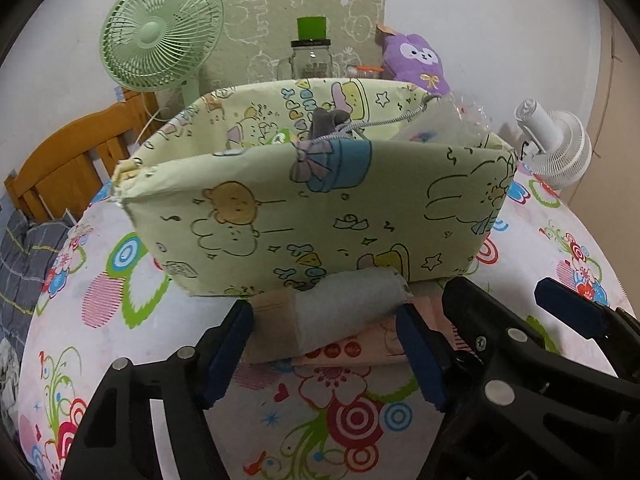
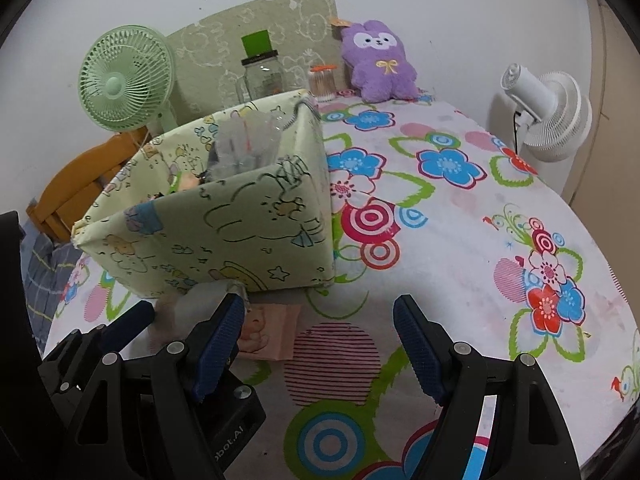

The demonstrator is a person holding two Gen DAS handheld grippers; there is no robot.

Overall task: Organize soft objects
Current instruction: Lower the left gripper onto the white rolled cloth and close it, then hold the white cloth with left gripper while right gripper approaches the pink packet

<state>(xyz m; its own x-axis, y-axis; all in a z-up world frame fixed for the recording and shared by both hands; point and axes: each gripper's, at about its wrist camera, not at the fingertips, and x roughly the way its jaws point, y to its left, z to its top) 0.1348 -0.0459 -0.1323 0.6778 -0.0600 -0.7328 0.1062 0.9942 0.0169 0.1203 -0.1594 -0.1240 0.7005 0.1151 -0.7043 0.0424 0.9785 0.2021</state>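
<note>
With the left gripper (image 1: 326, 336) straddling but not yet squeezing the grey cloth roll (image 1: 348, 312) before the storage box (image 1: 320, 216), closing is called for next, while the right gripper (image 2: 320, 344) is held wide and empty beside that box

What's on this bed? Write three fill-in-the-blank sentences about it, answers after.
The plush against the wall is ___.
The left fan is ___.
The right fan is ___.
Missing words: purple; green; white.
</note>
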